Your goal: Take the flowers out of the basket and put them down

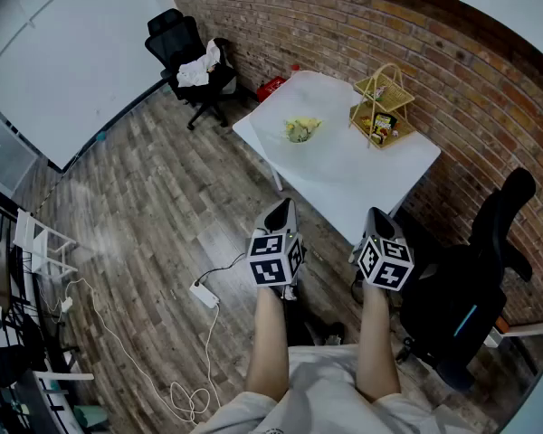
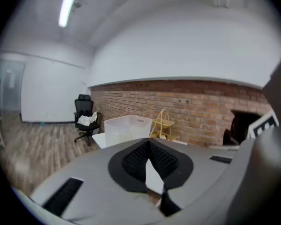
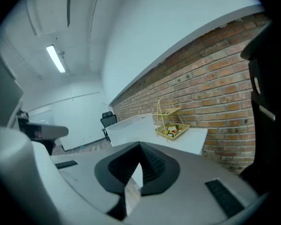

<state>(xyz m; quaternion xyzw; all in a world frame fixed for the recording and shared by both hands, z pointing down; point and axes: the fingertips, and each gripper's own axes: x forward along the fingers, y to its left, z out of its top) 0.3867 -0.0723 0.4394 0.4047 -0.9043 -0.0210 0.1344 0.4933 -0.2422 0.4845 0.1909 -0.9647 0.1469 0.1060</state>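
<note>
One pale yellow-green bunch [image 1: 301, 129], most likely the flowers, lies on the white surface [image 1: 344, 177], well apart from the yellow two-tier wire basket [image 1: 383, 98], which stands at the far right corner against the brick wall. If so, it is already out of the basket. The bunch is too small to confirm blooms or stems, and its long axis cannot be read. The basket's lower tier holds small colourful items [image 1: 385, 127]. The right gripper view shows them too, but whether any are flowers cannot be told.

Both grippers are held short of the near edge of the surface, over the wood floor. The left gripper [image 1: 283, 206] has its jaws pressed together at the tips with nothing between them. The right gripper [image 1: 375, 213] has its jaws likewise closed and empty.

The bunch lies ahead of and nearer the left gripper, while the basket lies ahead of the right. Neither gripper view shows the bunch.
</note>
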